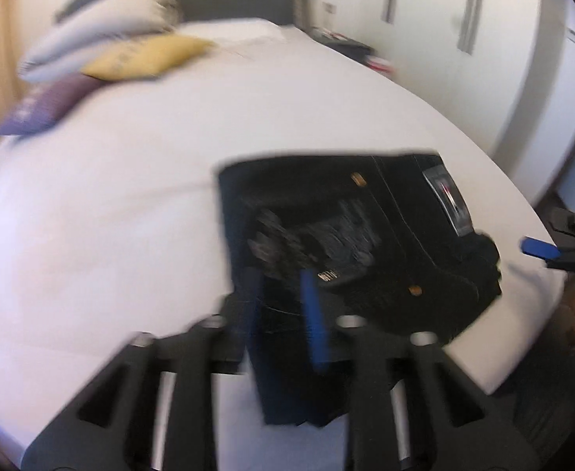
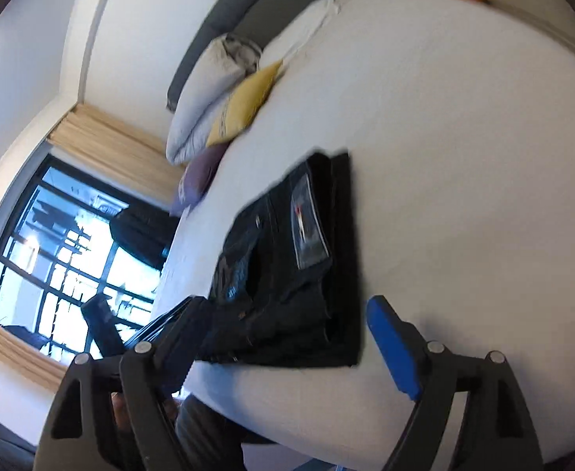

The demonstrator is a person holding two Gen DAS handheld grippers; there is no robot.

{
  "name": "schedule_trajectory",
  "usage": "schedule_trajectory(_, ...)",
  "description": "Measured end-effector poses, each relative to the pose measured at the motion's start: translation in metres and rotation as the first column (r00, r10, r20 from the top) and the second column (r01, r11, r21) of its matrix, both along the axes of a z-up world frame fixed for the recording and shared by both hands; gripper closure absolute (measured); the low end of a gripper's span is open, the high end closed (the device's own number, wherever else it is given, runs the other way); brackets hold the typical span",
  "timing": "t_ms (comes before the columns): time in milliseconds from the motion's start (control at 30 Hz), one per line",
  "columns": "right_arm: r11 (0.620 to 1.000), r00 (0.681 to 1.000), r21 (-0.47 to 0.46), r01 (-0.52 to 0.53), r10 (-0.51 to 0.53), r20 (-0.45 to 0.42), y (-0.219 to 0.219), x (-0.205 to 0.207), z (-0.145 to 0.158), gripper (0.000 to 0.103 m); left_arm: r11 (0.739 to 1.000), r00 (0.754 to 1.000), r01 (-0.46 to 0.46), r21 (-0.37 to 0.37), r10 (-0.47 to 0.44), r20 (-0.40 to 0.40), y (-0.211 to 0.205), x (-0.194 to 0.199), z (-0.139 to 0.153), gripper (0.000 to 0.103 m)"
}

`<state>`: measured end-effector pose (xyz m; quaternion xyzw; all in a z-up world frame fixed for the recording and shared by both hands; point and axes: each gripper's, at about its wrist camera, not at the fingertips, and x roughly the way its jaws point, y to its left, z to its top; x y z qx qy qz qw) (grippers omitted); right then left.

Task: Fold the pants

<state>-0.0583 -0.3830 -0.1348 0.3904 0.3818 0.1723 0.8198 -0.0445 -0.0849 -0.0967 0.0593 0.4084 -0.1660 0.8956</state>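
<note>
Pants [image 1: 366,235], dark and folded into a compact stack, lie near the bed's [image 1: 130,216] front edge, though blur smears their seams and we cannot read the waistband label. Our left tool [image 1: 283,306] is clenched on a hanging fold that hides its left finger. Our right tool [image 2: 287,325] hangs released just off the mattress edge, its left finger behind the fabric, with bare sheet beyond toward the pillows [image 2: 209,94].

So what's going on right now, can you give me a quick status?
Left gripper shut on the dark jeans, lying folded on the white bed. Right gripper open beside them. Pillows well clear.
</note>
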Motion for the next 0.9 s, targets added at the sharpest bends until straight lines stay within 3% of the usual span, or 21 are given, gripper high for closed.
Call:
schedule_trajectory(33,0.999,1.000,-0.027,0.017,-0.017,0.003,0.002,0.001,0.007,0.019,1.000,1.000,-0.017,-0.012,0.017,0.011,0.002,-0.003,0.006,0.010)
schedule_trajectory(67,0.997,1.000,-0.067,0.027,-0.026,0.006,0.008,0.003,0.016,0.019,0.999,0.999,-0.033,-0.036,0.034,0.025,0.006,-0.007,0.014,0.000)
schedule_trajectory(200,0.967,1.000,-0.254,0.012,-0.005,0.027,0.041,0.013,0.041,0.015,1.000,0.998,-0.023,-0.013,0.024,0.057,-0.004,-0.024,0.032,0.000)
schedule_trajectory(300,0.952,0.999,-0.304,-0.026,0.037,0.028,0.053,0.014,0.043,0.013,0.999,0.998,-0.040,-0.004,0.040,0.052,-0.006,-0.023,0.033,0.000)
schedule_trajectory(400,0.957,0.999,-0.289,-0.037,0.037,-0.004,0.053,0.026,0.037,0.013,0.998,0.997,-0.064,0.006,0.064,0.032,0.000,-0.016,0.027,0.000)
schedule_trajectory(600,0.960,0.983,-0.258,-0.112,0.070,-0.167,0.025,0.061,0.005,0.013,0.992,0.986,-0.119,-0.034,0.114,-0.125,0.032,0.027,-0.003,0.000)
schedule_trajectory(700,0.980,0.972,-0.147,-0.134,0.101,-0.211,0.008,0.078,-0.013,0.013,0.990,0.969,-0.132,-0.055,0.117,-0.218,0.040,0.049,-0.022,0.000)
schedule_trajectory(900,0.983,0.955,-0.048,-0.179,0.162,-0.248,0.008,0.100,-0.035,0.013,0.988,0.940,-0.127,-0.085,0.093,-0.327,0.033,0.077,-0.051,0.000)
